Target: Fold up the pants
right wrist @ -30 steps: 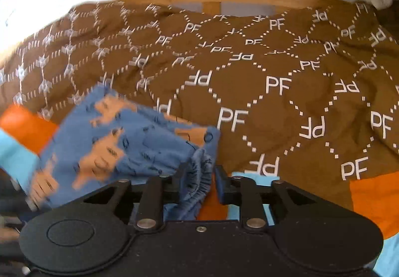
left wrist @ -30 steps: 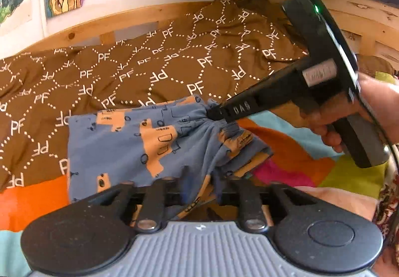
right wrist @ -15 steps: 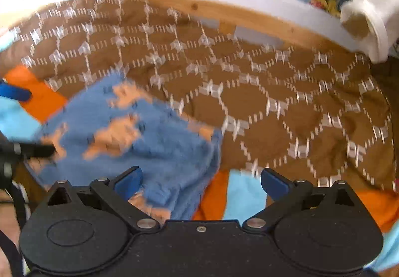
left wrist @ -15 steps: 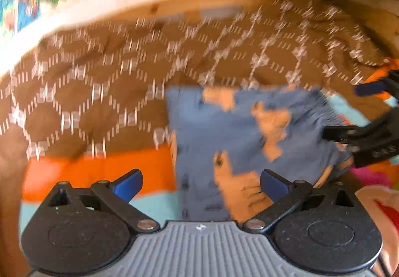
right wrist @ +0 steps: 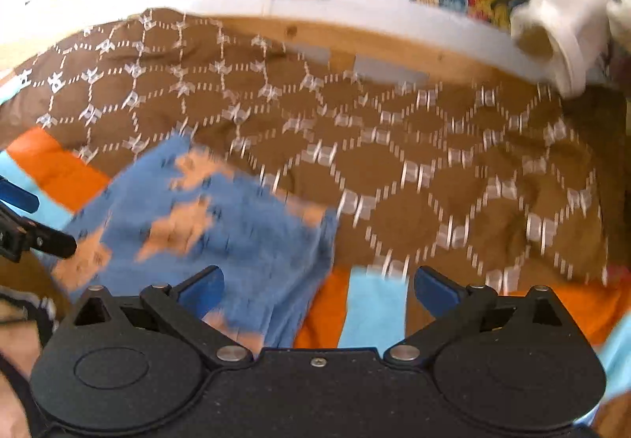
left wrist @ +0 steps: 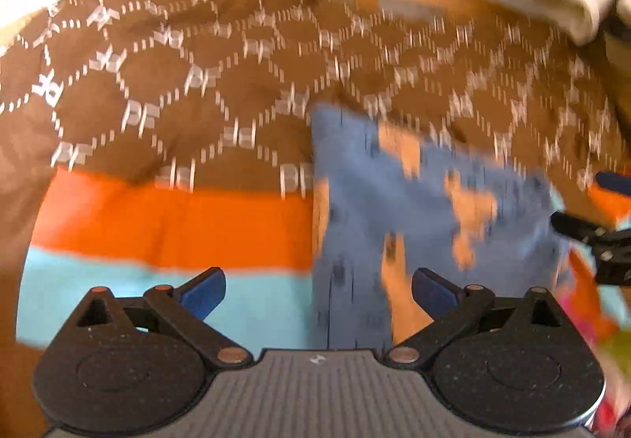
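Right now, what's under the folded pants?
The pants lie across the brown blanket and the orange and light-blue striped cover. Whatever sits directly beneath them is covered. Both grippers are open and clear of them.

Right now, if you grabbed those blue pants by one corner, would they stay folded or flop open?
Probably flop open: the blue pants are soft cloth, lying limp in a loose fold on the brown blanket. They look thin, so likely light. A push would likely bunch them up, since the blanket beneath is soft and wrinkled.
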Motion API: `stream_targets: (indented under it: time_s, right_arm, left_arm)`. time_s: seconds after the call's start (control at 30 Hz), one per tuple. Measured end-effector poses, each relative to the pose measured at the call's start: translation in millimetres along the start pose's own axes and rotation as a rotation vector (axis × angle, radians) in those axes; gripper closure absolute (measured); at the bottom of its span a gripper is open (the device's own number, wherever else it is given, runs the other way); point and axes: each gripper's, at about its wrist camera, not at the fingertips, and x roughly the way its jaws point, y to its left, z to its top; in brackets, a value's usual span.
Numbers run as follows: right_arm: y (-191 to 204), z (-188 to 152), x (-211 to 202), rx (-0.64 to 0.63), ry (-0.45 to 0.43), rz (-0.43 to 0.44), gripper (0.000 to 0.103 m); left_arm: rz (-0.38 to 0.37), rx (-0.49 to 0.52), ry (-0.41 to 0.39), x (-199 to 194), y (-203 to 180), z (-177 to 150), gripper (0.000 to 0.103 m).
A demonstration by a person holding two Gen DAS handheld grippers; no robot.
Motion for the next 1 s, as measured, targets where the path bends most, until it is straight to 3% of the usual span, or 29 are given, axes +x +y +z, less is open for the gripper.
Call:
stream_targets:
  time_s: [0.13, 0.2, 0.27, 0.33, 0.4, 0.63, 0.73, 1.0]
  right_arm:
    - [3, 27, 31, -0.019, -0.015, 0.025, 0.001]
    - [8, 35, 55, -0.051, 0.013, 0.053, 0.001]
    - [17, 35, 84, -0.138, 0.082, 0.055, 0.001]
    - [15, 35, 106, -0.218, 0.099, 0.011, 0.001]
    - [0, 44, 112, -0.173, 0.083, 0.031, 0.001]
    - [-19, 61, 73, -0.004, 0.018, -0.011, 0.001]
    - [-7, 39, 46, 0.069, 0.032, 0.013, 0.001]
    - [15, -23, 14, 0.053, 0.133, 0.025, 0.001]
  left_arm:
    - [-0.042, 0.079, -0.001, 29, -11, 19, 0.000]
    - [-0.024, 0.135, 0.038, 48, -15, 18, 0.000]
    - [-0.025, 0.124, 0.065, 59, -8, 14, 0.000]
    - [-0.062, 0.081, 0.035, 57, 2, 8, 0.000]
    - [-0.073, 0.103, 0.025, 55, 3, 6, 0.000]
    - [-0.083, 0.091, 0.046, 54, 5, 13, 0.000]
    - [-0.090, 0.095, 0.053, 53, 8, 14, 0.000]
    - [-0.077, 0.114, 0.066, 47, 5, 10, 0.000]
